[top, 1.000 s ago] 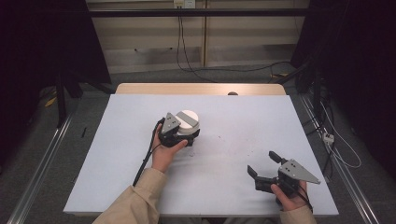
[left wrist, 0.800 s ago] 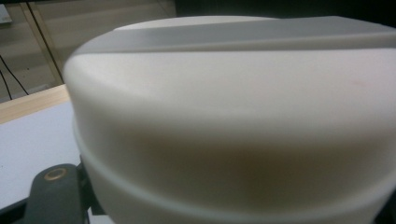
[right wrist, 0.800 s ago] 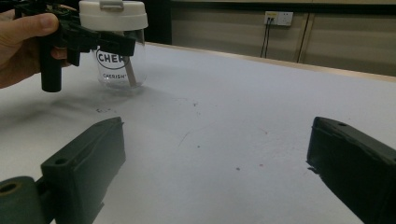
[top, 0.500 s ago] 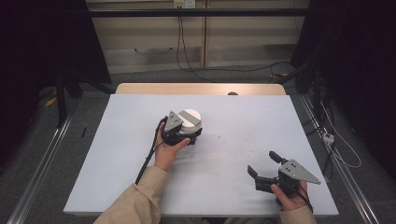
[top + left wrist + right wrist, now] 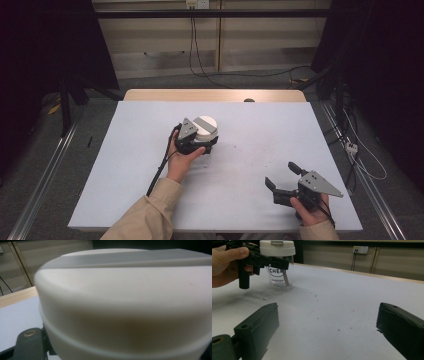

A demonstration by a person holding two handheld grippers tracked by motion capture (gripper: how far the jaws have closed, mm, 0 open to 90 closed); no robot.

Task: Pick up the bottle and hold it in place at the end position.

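Note:
A clear glass jar (image 5: 277,277) printed "CHERISH", capped with a white lid (image 5: 206,126) that has a grey flap, stands on the white table (image 5: 125,165) near its middle. My left gripper (image 5: 205,141) is shut on the jar just under the lid, one jaw crossing the glass in the right gripper view. In the left gripper view the lid (image 5: 125,302) is blurred and very close. My right gripper (image 5: 281,174) rests low near the front right corner, open, with nothing between its jaws (image 5: 327,315).
Small dark specks and faint scuff marks dot the tabletop between the jar and my right gripper. A wooden strip (image 5: 215,95) runs along the far edge. Cables and a power strip (image 5: 351,147) lie on the floor to the right.

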